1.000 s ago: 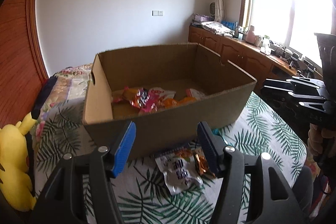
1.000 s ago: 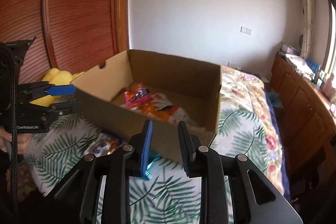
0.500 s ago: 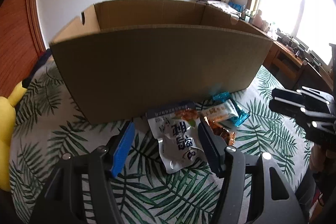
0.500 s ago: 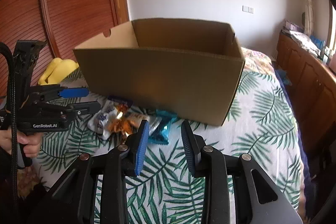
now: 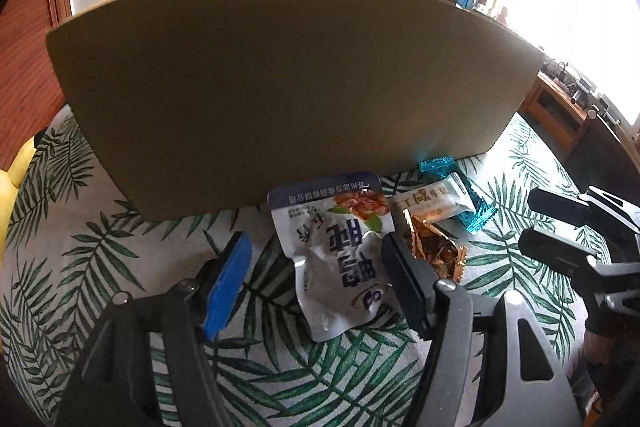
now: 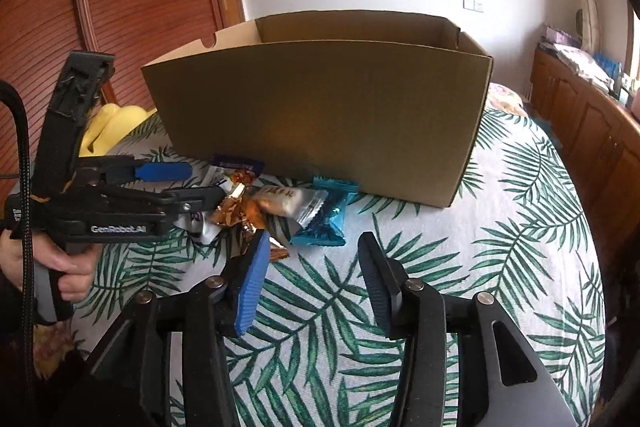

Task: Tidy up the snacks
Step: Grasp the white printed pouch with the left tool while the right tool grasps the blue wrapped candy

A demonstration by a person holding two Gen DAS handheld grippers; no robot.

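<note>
Here, four snack packets lay in a loose cluster on the leaf-print tablecloth (image 6: 500, 247), against the near wall of a single open cardboard box (image 6: 320, 115) whose inside could not be seen from either camera. The largest, a white-and-navy pouch (image 5: 340, 259), sat between the spread fingers of the left gripper (image 5: 316, 275), whose jaws stood wide apart and gripped nothing. Just to its right lay a crumpled gold foil wrapper (image 5: 434, 251), touching a silver bar packet (image 5: 430, 203), which overlapped a teal packet (image 6: 326, 223) nearest the box's right end. The right gripper (image 6: 312, 279) hovered low over bare cloth just in front of that cluster, its jaws also parted and empty, its blue finger pad (image 6: 252, 283) close to the foil. A yellow plush toy (image 6: 108, 127) rested at the cloth's left edge beside the box. Open cloth stretched to the right of the packets, toward the table's right edge.
</note>
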